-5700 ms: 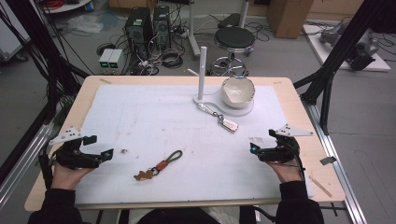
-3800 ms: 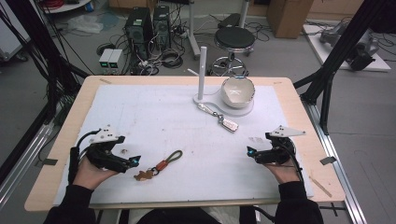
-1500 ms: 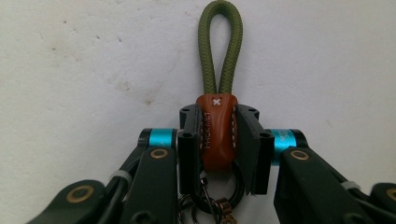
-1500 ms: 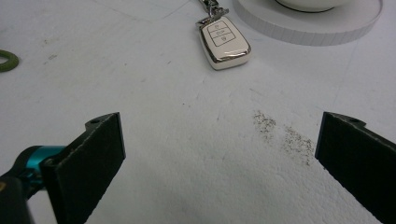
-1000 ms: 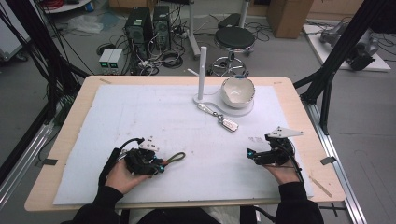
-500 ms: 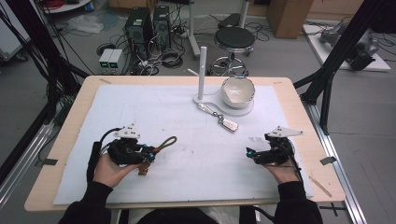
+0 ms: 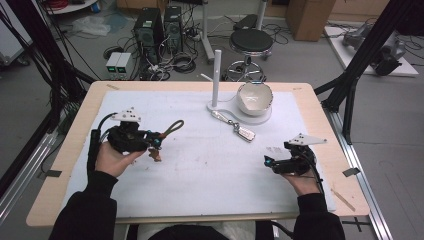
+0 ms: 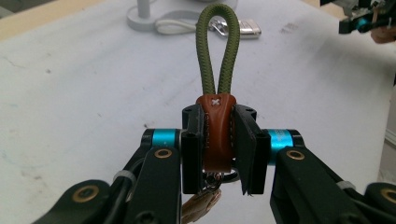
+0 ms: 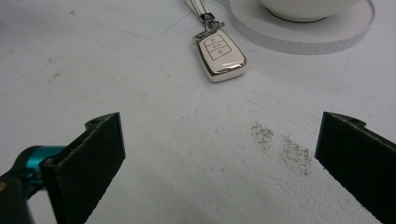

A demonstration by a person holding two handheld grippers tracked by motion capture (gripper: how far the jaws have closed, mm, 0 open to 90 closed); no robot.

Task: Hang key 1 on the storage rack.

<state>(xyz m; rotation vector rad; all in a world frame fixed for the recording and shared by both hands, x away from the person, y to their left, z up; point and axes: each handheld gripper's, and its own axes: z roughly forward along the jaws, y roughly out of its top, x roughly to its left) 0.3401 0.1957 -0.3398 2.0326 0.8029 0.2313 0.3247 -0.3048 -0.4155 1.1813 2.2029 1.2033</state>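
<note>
My left gripper (image 7: 156, 140) (image 8: 218, 149) is shut on a keychain (image 8: 215, 135), its pads clamped on the brown leather tab. The olive cord loop (image 7: 174, 126) (image 8: 218, 46) sticks out past the jaws, and a small brown charm (image 7: 156, 155) hangs below, lifted off the white mat (image 7: 200, 170). My right gripper (image 7: 268, 162) (image 9: 219, 154) rests at the right side of the mat, jaws wide apart with nothing between them. A white car key fob (image 7: 245, 132) (image 9: 220, 56) lies ahead of it, chained to a white stand (image 7: 216, 75).
A white bowl (image 7: 255, 97) sits on the round part of the stand's base (image 9: 299, 39) at the back of the table. A dark speckled smudge (image 9: 280, 144) marks the mat near the right gripper. Stool, computers and cables stand on the floor beyond the table.
The left gripper has closed on the keychain and lifted it off the mat, moving left and up. The right gripper has stayed where it was.
</note>
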